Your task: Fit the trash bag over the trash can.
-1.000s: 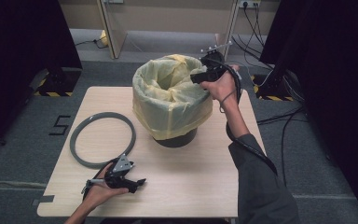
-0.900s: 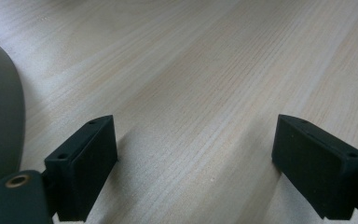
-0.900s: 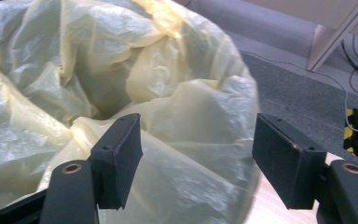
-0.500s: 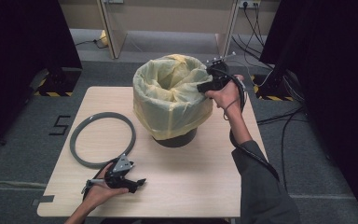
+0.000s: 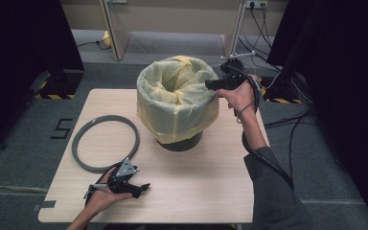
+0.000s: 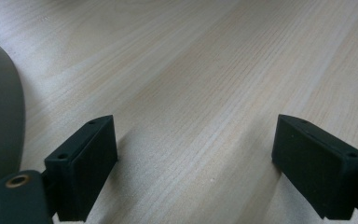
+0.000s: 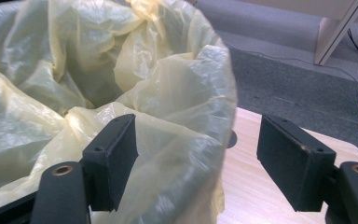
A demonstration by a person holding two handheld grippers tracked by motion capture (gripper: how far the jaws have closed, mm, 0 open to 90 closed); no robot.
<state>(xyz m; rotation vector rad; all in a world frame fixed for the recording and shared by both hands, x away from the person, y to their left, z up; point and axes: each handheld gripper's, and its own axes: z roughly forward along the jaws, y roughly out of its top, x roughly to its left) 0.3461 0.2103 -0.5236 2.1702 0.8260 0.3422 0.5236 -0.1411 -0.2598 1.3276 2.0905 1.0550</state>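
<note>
Right tool (image 5: 210,84) spread, jaws just widened, straddling bag (image 5: 177,103) rim at bin's right. Next: pinch rim, tuck. Left tool (image 5: 141,189) spread, idle on bench (image 5: 206,187).

A pale yellow bag (image 5: 178,98) is seen over a seemingly dark grey bin (image 5: 181,143); a grey ring (image 5: 105,143) lies on the light wood-grained desk (image 5: 211,182).

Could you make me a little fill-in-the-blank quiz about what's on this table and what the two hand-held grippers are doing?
1. The bin is lined with a plastic bag whose colour is ____.
2. The grey ring lies flat on the ____.
3. The right gripper has its jaws open at the bag's ____.
4. The left gripper rests low over bare wood, its jaws ____.

Missing words: yellow; table; rim; open
</note>
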